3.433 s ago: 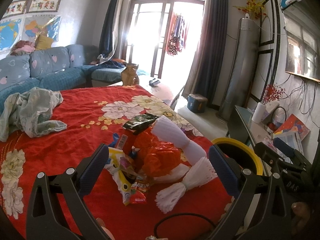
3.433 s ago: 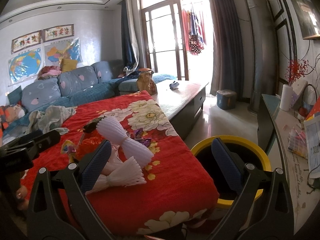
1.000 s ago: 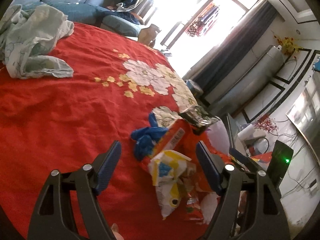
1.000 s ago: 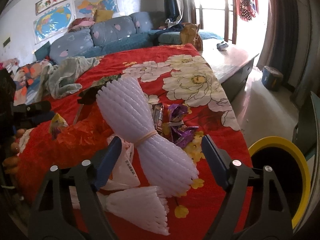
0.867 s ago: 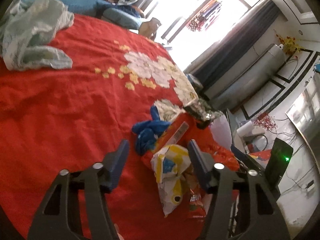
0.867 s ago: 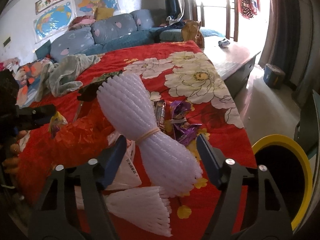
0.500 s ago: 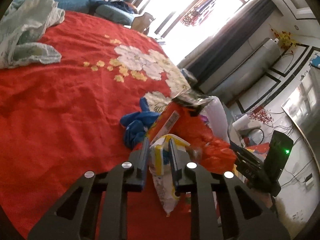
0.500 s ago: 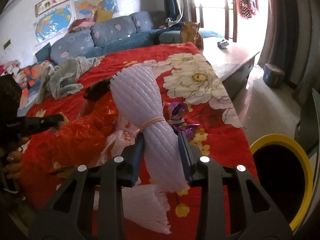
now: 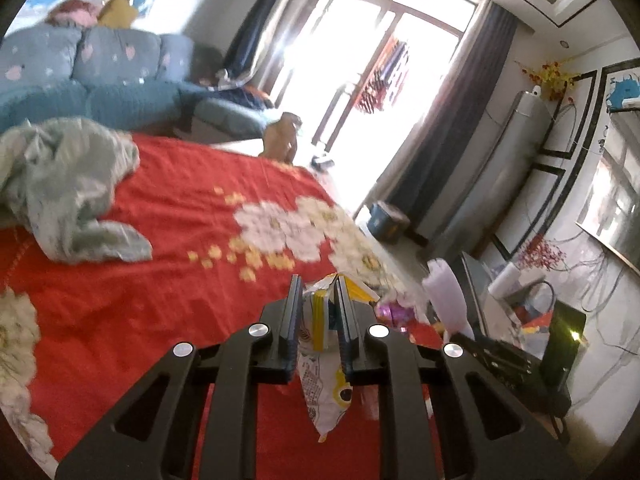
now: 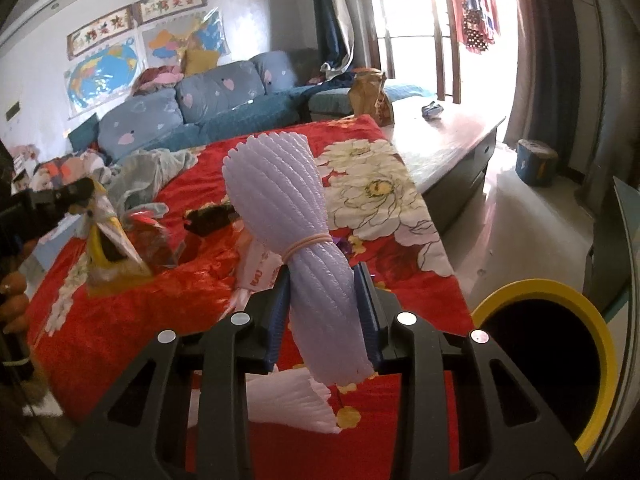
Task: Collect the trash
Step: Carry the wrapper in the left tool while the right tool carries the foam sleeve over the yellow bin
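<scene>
On the red flowered bedspread, the left gripper pinches a crinkly snack wrapper hanging limp below it, while the right gripper clamps a light, squashy foam-net bundle just under its rubber band, likely the firmest hold.

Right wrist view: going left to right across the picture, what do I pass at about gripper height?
Left gripper shut on the yellow snack bag → crumpled orange plastic bag → white foam net bundle clamped in the right gripper → yellow-rimmed trash bin.
</scene>
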A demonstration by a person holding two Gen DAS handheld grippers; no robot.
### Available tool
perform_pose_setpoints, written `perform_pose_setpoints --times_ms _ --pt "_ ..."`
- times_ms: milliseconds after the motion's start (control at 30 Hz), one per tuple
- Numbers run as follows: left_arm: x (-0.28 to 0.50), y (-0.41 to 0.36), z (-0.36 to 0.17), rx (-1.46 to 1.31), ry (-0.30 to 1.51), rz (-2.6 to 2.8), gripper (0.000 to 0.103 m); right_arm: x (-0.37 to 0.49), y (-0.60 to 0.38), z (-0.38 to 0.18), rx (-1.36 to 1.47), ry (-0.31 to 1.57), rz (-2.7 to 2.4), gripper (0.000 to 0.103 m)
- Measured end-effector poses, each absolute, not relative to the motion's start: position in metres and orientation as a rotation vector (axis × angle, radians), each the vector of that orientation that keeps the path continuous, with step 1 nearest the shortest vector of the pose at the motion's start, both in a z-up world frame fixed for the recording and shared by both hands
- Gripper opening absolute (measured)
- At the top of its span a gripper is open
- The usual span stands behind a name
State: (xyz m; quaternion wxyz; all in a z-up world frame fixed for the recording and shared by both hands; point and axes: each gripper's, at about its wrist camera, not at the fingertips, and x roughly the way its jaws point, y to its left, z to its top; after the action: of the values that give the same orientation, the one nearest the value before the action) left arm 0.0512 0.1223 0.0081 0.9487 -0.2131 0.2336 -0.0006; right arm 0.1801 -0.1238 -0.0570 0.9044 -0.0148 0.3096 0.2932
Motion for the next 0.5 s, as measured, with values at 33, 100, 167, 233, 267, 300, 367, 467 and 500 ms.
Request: perform_pose_setpoints --times_ms 33,100,167,233,267,300,367,467,500 --pt "0.051 0.123 0.012 -0.429 0.465 0.006 0.015 0.18 -0.126 -0.056 -0.026 0.636 0.603 0.026" --pt "0.048 0.123 0.021 -0.419 0.441 0.025 0.015 0.18 -0.128 -0.054 -0.02 0.63 0.598 0.026" --pt "0.047 0.122 0.03 -0.415 0.417 0.03 0.015 0.18 -0.132 -0.052 -0.013 0.624 0.594 0.026" --pt "0.047 0.118 0.038 -0.41 0.399 0.023 0.015 0.181 -0.137 -0.049 -0.004 0.615 0.585 0.026" --pt "0.046 0.116 0.041 -0.407 0.392 0.019 0.015 0.181 -0.139 -0.048 0.003 0.613 0.584 0.026" --pt "0.046 0.114 0.044 -0.405 0.386 0.013 0.015 0.181 -0.141 -0.046 0.007 0.611 0.582 0.026" --pt "0.047 0.106 0.05 -0.407 0.38 -0.008 0.015 0.181 -0.145 -0.043 0.013 0.605 0.574 0.026" --pt "0.049 0.095 0.056 -0.399 0.373 -0.034 0.015 0.18 -0.151 -0.04 0.023 0.598 0.566 0.026" --pt "0.051 0.09 0.058 -0.399 0.374 -0.042 0.015 0.179 -0.153 -0.039 0.026 0.595 0.562 0.026"
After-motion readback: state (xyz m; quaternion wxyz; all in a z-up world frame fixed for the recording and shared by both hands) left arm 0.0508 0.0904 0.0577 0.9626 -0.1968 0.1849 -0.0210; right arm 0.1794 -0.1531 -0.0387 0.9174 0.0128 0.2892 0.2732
